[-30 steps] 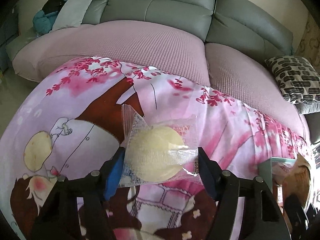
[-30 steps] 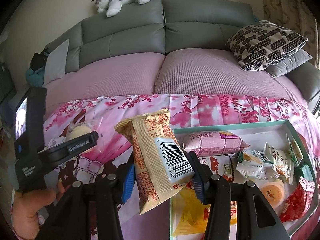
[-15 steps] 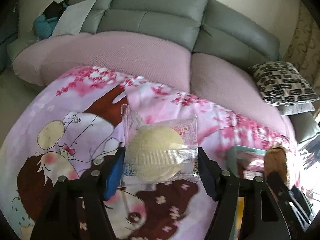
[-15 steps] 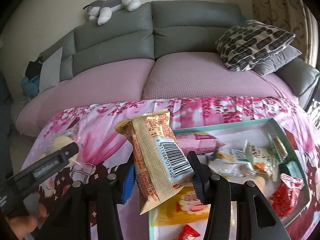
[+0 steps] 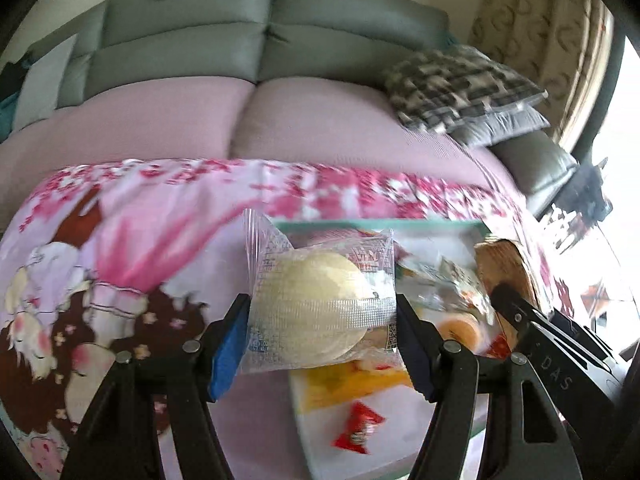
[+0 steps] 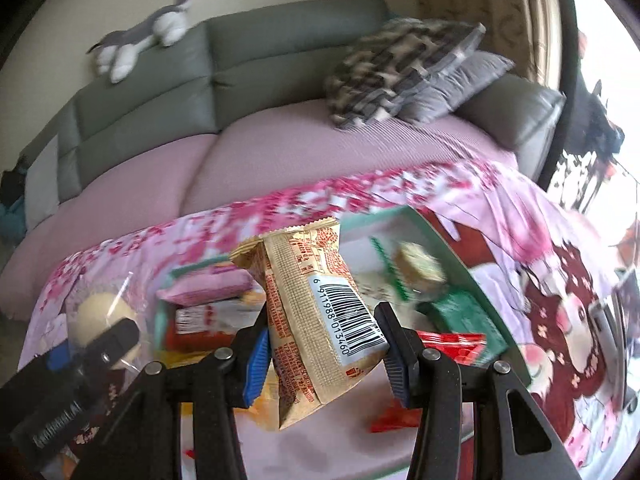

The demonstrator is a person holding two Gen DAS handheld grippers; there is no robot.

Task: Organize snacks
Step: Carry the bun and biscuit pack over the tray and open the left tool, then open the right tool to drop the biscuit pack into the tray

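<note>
Left claw (image 5: 322, 320) clamps clear-wrapped round cake (image 5: 316, 312), frame centre: light, crushable, film slippery. Right claw (image 6: 322, 344) pinches tan crinkly packet (image 6: 320, 312) mid-body: light, soft.

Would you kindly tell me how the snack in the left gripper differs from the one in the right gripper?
The left gripper holds a clear packet showing a round pale cake; the right gripper holds an opaque tan packet. The clear packet is squarish; the tan packet is elongated, tilted, and shows a barcode. Both are sealed and pinched between the fingers above the teal tray.
</note>
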